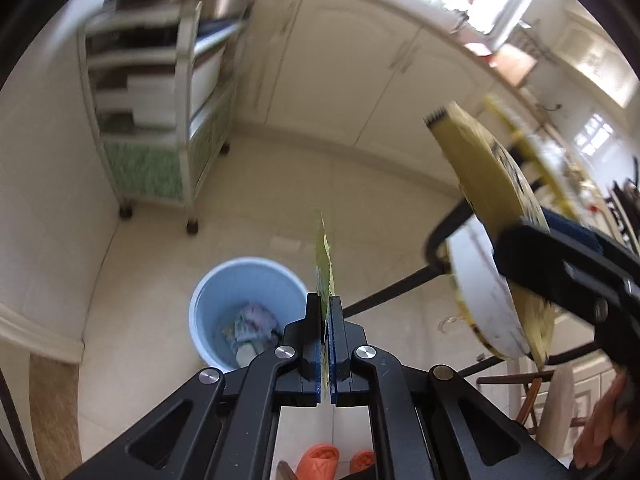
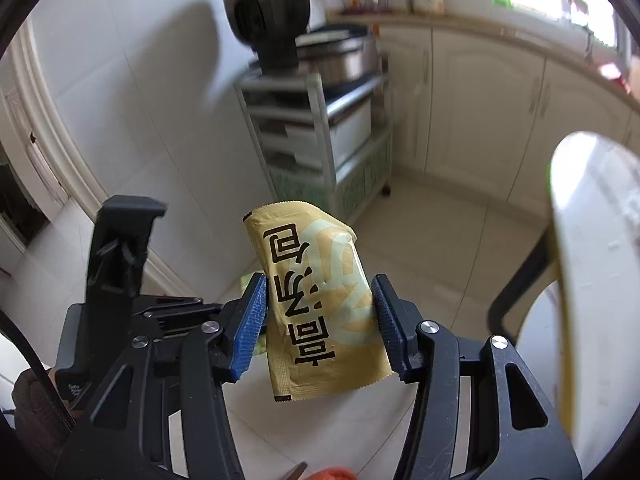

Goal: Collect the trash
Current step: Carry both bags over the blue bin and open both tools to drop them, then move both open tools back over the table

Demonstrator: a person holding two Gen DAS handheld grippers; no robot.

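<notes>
My left gripper [image 1: 325, 304] is shut on a thin green wrapper [image 1: 323, 256] that stands edge-on between its pads. Below and to its left on the floor is a light blue trash bin [image 1: 208, 300] with crumpled wrappers in its bottom. My right gripper [image 2: 320, 284] is shut on a yellow sachet [image 2: 320, 308] printed with black characters, its blue pads pressing on both sides. In the left wrist view the right gripper [image 1: 524, 224] is at the right, higher than the bin, with the yellow sachet [image 1: 476, 160] sticking up from it.
A white shelf cart [image 1: 160, 120] on castors stands against the tiled wall beyond the bin, beside cream cabinets [image 1: 360, 72]. A white round table top [image 2: 592, 280] on black legs is close at the right. Orange slippers [image 1: 320, 456] are on the floor below my grippers.
</notes>
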